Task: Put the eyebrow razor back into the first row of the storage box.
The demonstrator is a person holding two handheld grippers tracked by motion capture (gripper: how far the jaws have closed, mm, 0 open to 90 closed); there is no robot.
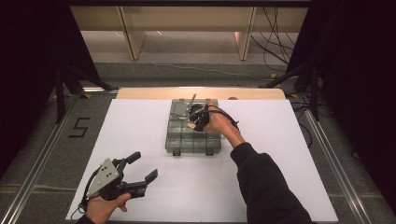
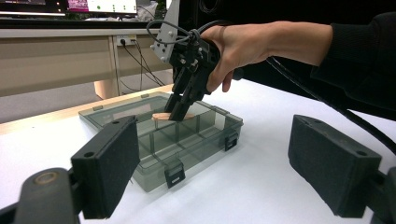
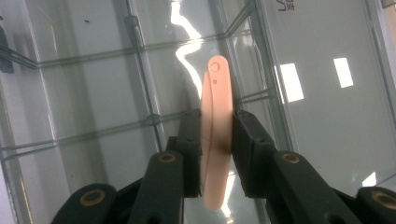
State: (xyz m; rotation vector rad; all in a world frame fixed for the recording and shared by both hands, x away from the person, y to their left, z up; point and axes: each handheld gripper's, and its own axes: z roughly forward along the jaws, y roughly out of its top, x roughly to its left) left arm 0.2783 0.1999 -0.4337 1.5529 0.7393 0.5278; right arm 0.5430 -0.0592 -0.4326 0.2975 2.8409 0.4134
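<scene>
A clear grey compartment box [image 1: 180, 140] lies open at the table's middle, its lid [image 2: 116, 112] flat behind it. My right gripper [image 1: 192, 122] points down into the box, shut on a flat pink oblong piece [image 3: 215, 121] held edge-on between its pads [image 3: 245, 140]. From the side the pink piece [image 2: 163, 116] sits level just above a far compartment, under my right gripper [image 2: 180, 113]. My left gripper [image 1: 144, 168] rests at the table's near left, jaws wide open with nothing between them; its pads [image 2: 109, 163] frame the box [image 2: 187, 149] from afar.
White sheet [image 1: 280, 163] covers the table, with a wooden strip along the far edge. Black cables [image 2: 327, 102] trail from the right hand. Wooden bench legs and floor cables stand beyond the table. A floor marking "5" [image 1: 79, 127] lies at the left.
</scene>
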